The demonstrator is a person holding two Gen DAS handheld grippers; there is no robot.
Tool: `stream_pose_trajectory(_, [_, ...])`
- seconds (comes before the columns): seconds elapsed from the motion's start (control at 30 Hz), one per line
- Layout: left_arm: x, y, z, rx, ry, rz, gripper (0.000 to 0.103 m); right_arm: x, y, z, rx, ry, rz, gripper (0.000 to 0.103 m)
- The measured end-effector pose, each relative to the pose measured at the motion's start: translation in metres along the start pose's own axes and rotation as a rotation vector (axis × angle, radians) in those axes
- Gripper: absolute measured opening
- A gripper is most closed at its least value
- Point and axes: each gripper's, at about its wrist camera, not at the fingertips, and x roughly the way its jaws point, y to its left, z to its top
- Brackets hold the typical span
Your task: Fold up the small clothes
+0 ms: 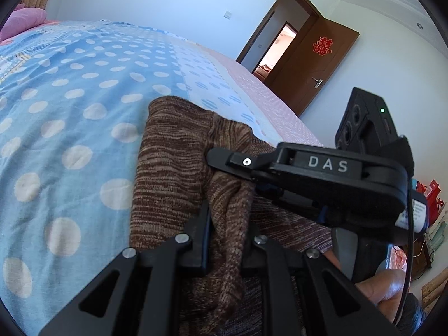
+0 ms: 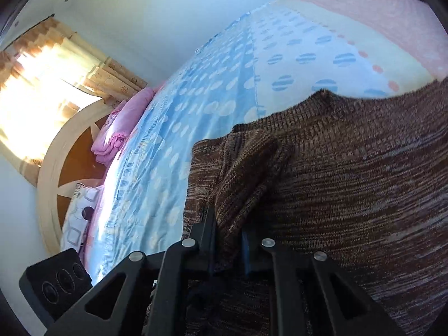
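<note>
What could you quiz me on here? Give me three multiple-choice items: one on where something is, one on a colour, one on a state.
1. Where does the brown knitted garment lie?
A. on the dotted bedspread
B. on a chair
C. on the floor

2. What colour is the folded bedding near the headboard?
A. green
B. pink
C. black

3. How is the wooden door?
A. shut
B. taken off
C. standing open

Answers:
1 A: the knit rests on the blue bedspread with pale dots.
2 B: the bundle shows pink in the right wrist view.
3 C: the door leaf is swung aside and a lit room shows through the doorway.
</note>
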Motion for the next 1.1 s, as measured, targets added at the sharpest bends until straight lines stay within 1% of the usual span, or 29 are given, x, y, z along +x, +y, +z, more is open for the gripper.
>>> stream_pose_trajectory(0.07, [-0.002, -0.005, 0.0, 0.014, -0.003, 0.026, 0.016, -0.007, 0.006, 0.001, -0.049, -0.007, -0.021, 0.013])
stream_pose_trajectory(0.17, [-0.003, -0.025, -0.001, 0.083, -0.007, 0.088, 0.014, -0.018, 0.012, 0.006, -0.106, -0.012, -0.036, 0.013])
stream_pose_trajectory(0.27, [-0.002, -0.045, 0.0, 0.099, -0.005, 0.1, 0.014, -0.034, 0.008, 0.013, -0.144, -0.015, -0.05, 0.013])
stream_pose_trajectory(0.37, [0.001, -0.061, 0.004, 0.109, 0.003, 0.081, 0.014, -0.05, 0.0, 0.021, -0.166, -0.023, -0.061, 0.013])
stream_pose_trajectory(0.5, [0.012, -0.091, 0.009, 0.135, 0.019, 0.038, 0.014, -0.077, -0.018, 0.035, -0.19, -0.03, -0.084, 0.013])
stream_pose_trajectory(0.57, [0.021, -0.106, 0.012, 0.137, 0.029, 0.018, 0.014, -0.089, -0.024, 0.042, -0.233, -0.029, -0.125, 0.013])
stream_pose_trajectory(0.67, [0.037, -0.127, 0.015, 0.125, 0.043, -0.009, 0.014, -0.105, -0.032, 0.052, -0.331, -0.021, -0.206, 0.013])
stream_pose_trajectory(0.77, [0.054, -0.147, 0.016, 0.102, 0.06, -0.032, 0.014, -0.115, -0.045, 0.059, -0.385, -0.012, -0.258, 0.013])
stream_pose_trajectory(0.9, [0.082, -0.167, 0.01, 0.088, 0.091, -0.036, 0.014, -0.114, -0.075, 0.066, -0.417, 0.032, -0.319, 0.013])
stream_pose_trajectory(1.03, [0.109, -0.169, 0.002, 0.05, 0.13, -0.023, 0.014, -0.102, -0.103, 0.064, -0.436, 0.072, -0.378, 0.013])
stream_pose_trajectory(1.1, [0.117, -0.166, 0.001, 0.044, 0.134, -0.024, 0.014, -0.1, -0.116, 0.065, -0.416, 0.069, -0.376, 0.013])
